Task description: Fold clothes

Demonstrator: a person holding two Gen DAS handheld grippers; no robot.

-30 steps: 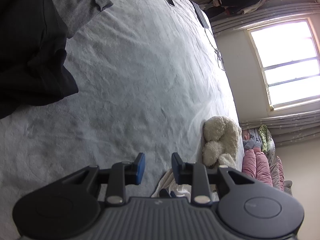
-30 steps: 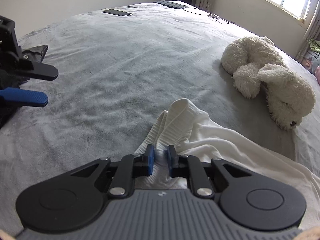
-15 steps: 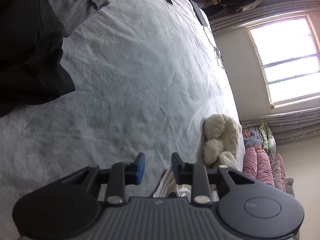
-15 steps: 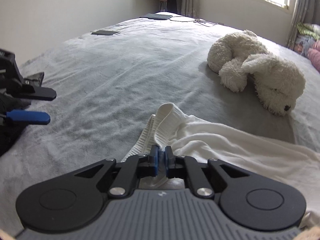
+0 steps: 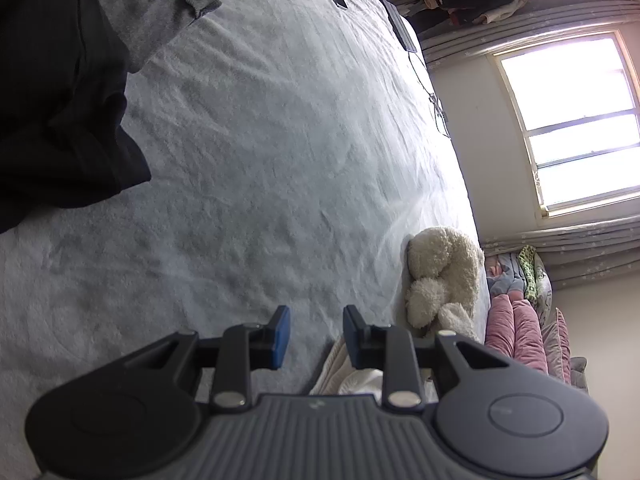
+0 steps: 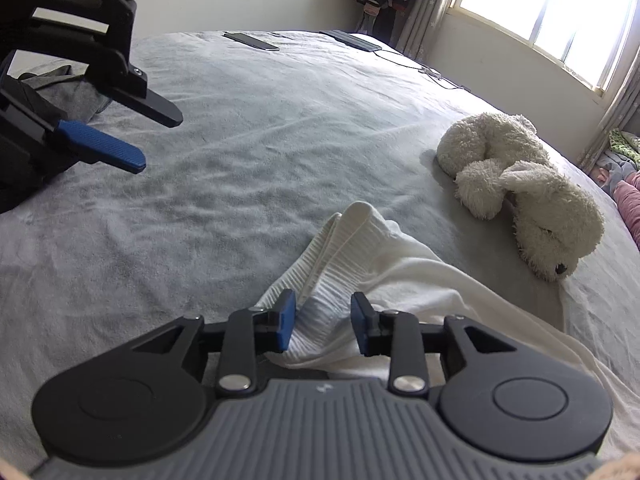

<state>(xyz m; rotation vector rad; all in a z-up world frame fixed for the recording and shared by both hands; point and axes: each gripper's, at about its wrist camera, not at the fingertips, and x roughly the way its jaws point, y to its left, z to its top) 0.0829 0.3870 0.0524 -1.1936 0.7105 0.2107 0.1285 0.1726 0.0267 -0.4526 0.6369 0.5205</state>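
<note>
A white garment (image 6: 400, 280) lies crumpled on the grey bed (image 6: 260, 128), its ribbed hem toward me. My right gripper (image 6: 323, 312) hangs over that hem with its jaws opening. The ribbed cloth lies between the blue pads without being pinched. My left gripper (image 5: 314, 320) is open over bare bedcover, nothing between its fingers. The right wrist view shows the left gripper (image 6: 156, 140) at the upper left. A corner of the white garment (image 5: 360, 380) peeks out beneath it. Dark clothes (image 5: 52, 100) and a grey garment (image 5: 152, 12) lie at the far left.
A white plush toy (image 6: 520, 192) lies on the bed's right side, beyond the garment. A phone (image 6: 250, 40), a dark flat device (image 6: 352, 40) and a cable (image 6: 436, 76) rest at the far edge. Pink bedding (image 5: 516, 332) is past the bed, under the window.
My right gripper's jaws have parted from the ribbed hem they were shut on, and that hand has shifted sideways and rolled a little. The left gripper has stayed put.
</note>
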